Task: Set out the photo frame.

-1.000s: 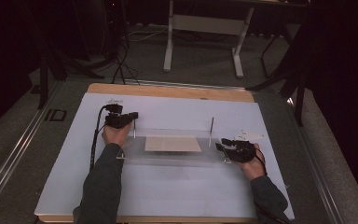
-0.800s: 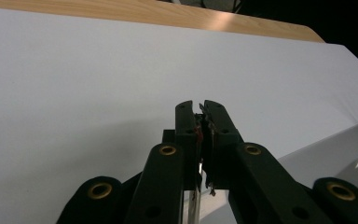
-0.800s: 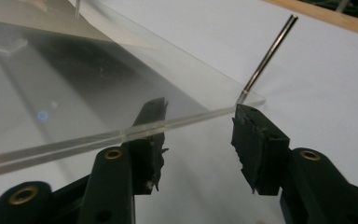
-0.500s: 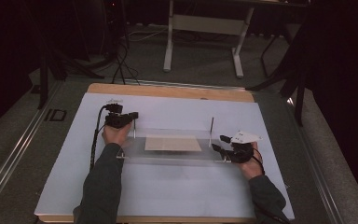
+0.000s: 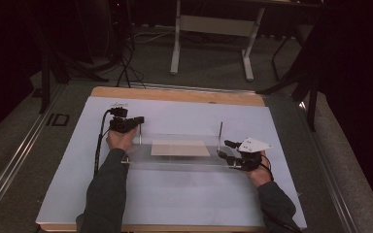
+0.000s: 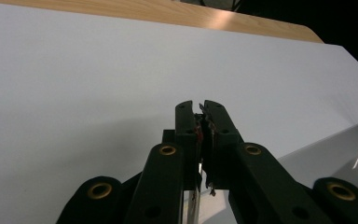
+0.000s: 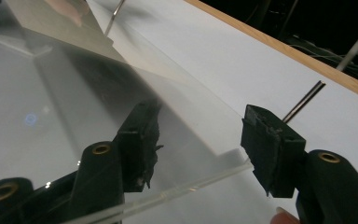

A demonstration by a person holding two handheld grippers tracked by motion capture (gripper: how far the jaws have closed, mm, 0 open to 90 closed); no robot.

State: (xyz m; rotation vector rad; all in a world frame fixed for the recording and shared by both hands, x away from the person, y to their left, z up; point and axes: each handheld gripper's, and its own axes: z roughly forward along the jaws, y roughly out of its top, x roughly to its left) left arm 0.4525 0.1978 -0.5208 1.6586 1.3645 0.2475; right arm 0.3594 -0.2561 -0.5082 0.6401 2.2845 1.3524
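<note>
Mid-table on the white sheet (image 5: 175, 204), the clear acrylic tray (image 5: 179, 160) is lying flat; the left gripper (image 6: 200, 109) is pinching a thin post, the right gripper (image 7: 200, 140) is gaping around its edge, grasp apparently unfinished.

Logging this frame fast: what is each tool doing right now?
Left tool: jaws closed on the left post's thin metal rod.
Right tool: jaws open, straddling the clear plate's edge, gripping nothing.

White-covered wooden table (image 5: 175, 94) carries a clear acrylic tray (image 5: 175, 162).
</note>
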